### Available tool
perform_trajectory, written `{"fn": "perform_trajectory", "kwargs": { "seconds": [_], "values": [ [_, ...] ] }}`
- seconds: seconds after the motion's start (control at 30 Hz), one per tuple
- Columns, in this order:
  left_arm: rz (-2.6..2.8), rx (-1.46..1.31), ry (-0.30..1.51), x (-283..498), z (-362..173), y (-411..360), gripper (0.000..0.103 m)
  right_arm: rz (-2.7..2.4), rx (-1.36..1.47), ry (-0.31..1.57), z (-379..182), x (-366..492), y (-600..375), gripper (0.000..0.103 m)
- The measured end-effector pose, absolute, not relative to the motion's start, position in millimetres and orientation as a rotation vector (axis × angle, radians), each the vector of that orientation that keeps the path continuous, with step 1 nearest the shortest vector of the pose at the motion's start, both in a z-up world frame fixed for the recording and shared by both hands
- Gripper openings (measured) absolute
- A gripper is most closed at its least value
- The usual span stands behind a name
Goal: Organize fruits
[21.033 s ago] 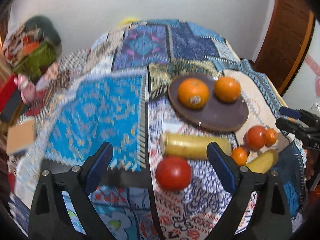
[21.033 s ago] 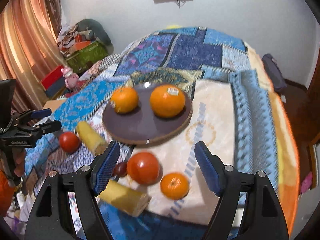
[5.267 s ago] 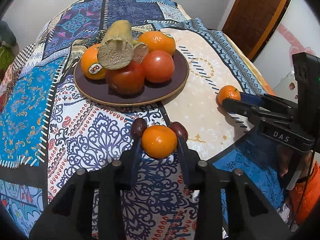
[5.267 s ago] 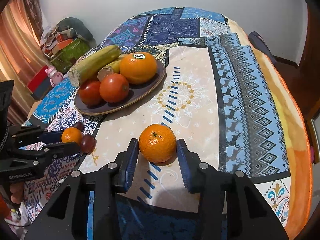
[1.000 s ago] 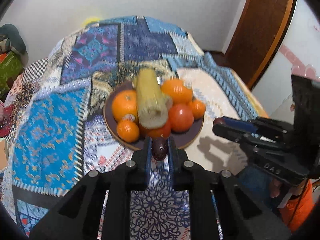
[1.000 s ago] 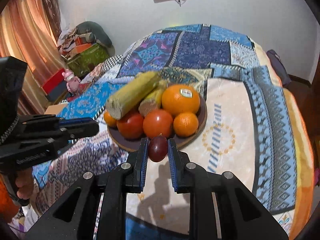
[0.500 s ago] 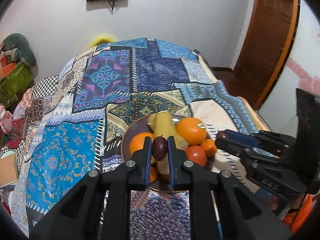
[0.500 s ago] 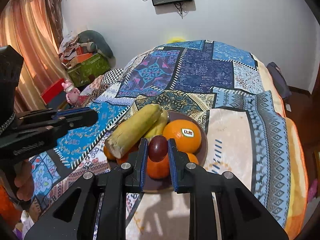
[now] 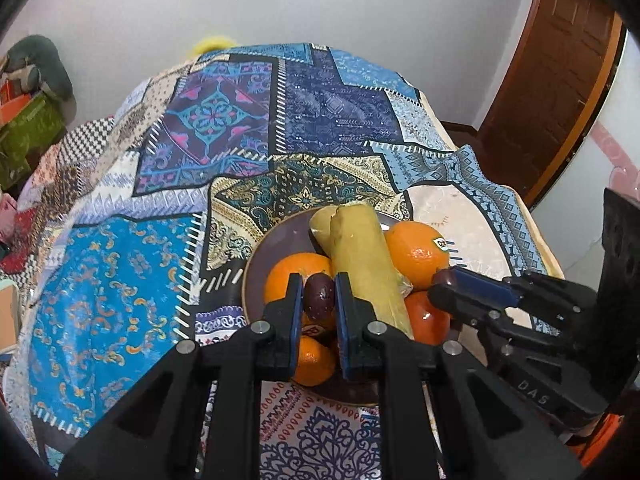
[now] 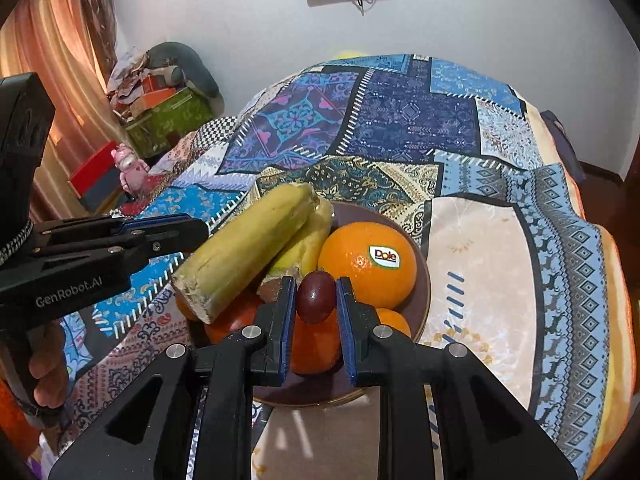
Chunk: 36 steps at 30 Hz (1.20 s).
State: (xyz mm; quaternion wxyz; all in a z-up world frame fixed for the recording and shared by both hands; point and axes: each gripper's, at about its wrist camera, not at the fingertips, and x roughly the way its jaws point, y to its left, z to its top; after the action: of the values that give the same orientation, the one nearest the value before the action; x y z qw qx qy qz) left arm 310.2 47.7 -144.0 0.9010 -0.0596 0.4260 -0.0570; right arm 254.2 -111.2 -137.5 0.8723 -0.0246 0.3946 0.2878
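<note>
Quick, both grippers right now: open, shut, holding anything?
Left gripper: shut on a dark grape, above the fruit plate.
Right gripper: shut on a second dark grape, over the same plate.

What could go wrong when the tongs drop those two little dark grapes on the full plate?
1. The plate is already heaped. A round grape let go from the right tongs might roll off the big orange onto the cloth.
2. The long banana lies propped on other fruit, so a bump could tip it.
3. The left tongs, with their grape, are close to the right ones and might knock them.
</note>
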Motion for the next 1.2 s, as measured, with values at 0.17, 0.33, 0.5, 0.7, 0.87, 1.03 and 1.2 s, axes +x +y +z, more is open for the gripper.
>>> {"fn": "perform_trajectory", "kwargs": {
  "seconds": [0.17,0.33,0.5,0.7,0.87,1.03,1.2],
  "values": [
    [-0.119,-0.114,0.879,311.6,-145.6,47.0,0.015,0.607,-0.046,0.829,-139.7,254.7,-111.8,0.019],
    [-0.118,-0.11,0.877,311.4,-142.3,48.9,0.023,0.607,-0.035,0.833,-139.2,255.9,-113.7,0.025],
    [-0.127,-0.119,0.833,300.6,-125.8,52.2,0.029,0.601,-0.026,0.799,-125.6,249.3,-121.0,0.03],
    [-0.111,-0.118,0.716,269.5,-80.5,54.3,0.029,0.581,-0.008,0.711,-90.4,233.8,-136.6,0.03],
    [-0.097,-0.129,0.566,220.9,-27.6,51.0,0.029,0.56,0.004,0.584,-40.5,200.5,-150.5,0.03],
    [-0.062,-0.094,0.402,157.7,18.5,34.4,0.03,0.555,0.015,0.442,11.7,150.3,-164.3,0.035],
    [-0.037,-0.111,0.292,101.3,44.4,24.7,0.047,0.55,0.049,0.332,44.2,100.0,-177.0,0.044]
  ]
}}
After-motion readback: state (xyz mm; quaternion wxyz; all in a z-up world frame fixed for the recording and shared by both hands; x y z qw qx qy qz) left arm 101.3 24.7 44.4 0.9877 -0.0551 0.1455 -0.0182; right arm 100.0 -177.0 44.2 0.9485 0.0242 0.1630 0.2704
